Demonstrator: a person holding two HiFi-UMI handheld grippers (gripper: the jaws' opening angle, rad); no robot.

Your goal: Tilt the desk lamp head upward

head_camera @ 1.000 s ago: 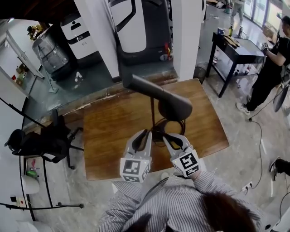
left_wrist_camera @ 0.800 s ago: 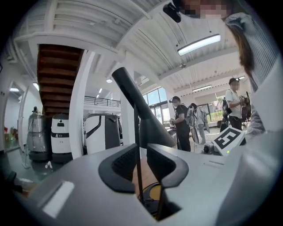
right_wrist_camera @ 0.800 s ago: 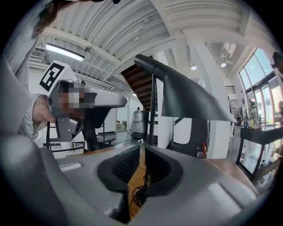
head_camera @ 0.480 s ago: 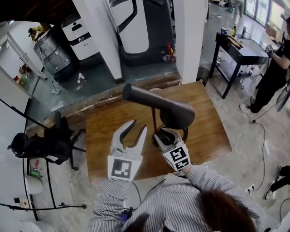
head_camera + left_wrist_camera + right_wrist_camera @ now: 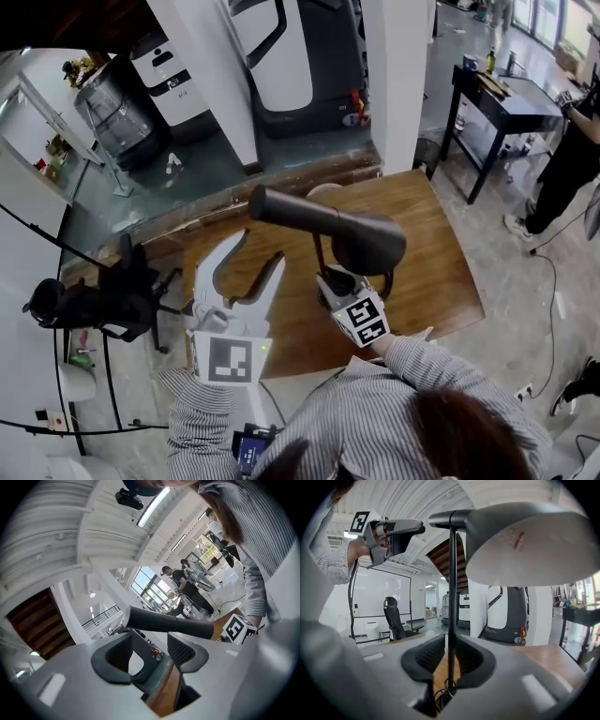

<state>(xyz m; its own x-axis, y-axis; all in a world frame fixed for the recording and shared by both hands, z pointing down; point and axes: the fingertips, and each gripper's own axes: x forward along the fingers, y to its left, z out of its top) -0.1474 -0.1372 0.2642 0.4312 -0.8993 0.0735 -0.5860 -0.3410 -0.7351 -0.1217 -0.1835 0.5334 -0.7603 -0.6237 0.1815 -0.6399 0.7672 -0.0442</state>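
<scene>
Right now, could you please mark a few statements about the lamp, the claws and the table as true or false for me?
1. The right claw is shut on the lamp pole. True.
2. The left claw grips the lamp head. False: its jaws have just been opening, they stand apart, and nothing is between them.
3. The desk lamp stands on the wooden table. True.
4. The black office chair sits on top of the table. False: it stands on the floor beside the table.
</scene>
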